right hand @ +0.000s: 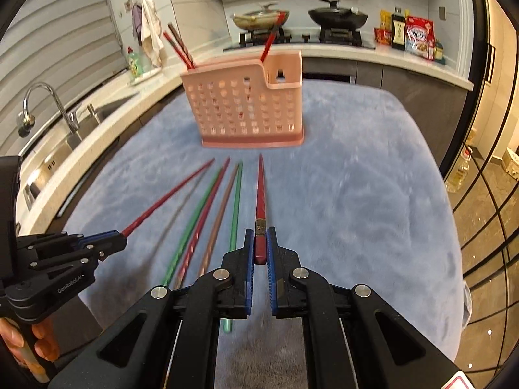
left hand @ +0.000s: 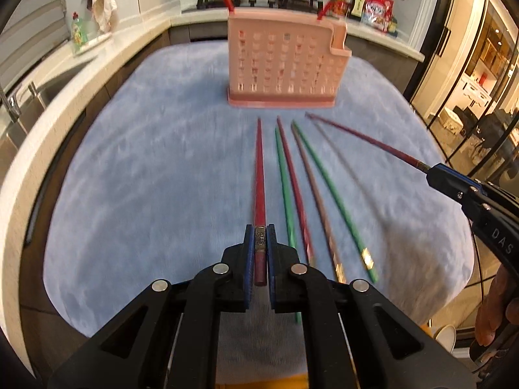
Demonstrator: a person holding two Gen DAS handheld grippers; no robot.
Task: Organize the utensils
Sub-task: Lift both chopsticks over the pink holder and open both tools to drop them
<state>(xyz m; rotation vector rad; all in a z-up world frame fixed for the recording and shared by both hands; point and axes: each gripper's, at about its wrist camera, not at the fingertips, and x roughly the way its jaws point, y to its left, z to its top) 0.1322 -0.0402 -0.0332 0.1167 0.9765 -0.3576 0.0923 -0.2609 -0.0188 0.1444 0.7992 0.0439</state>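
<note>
While the pink holder stands ahead on the blue surface, our left gripper and right gripper each pinch a dark red chopstick, fingers nearly closed, beside four loose chopsticks.

Left gripper clamped on a red chopstick, tip aimed at the pink holder. Four more chopsticks, green and reddish, flat on the blue cloth in front of the holder. Right gripper, right of the holder, pinching a dark red chopstick.
</note>
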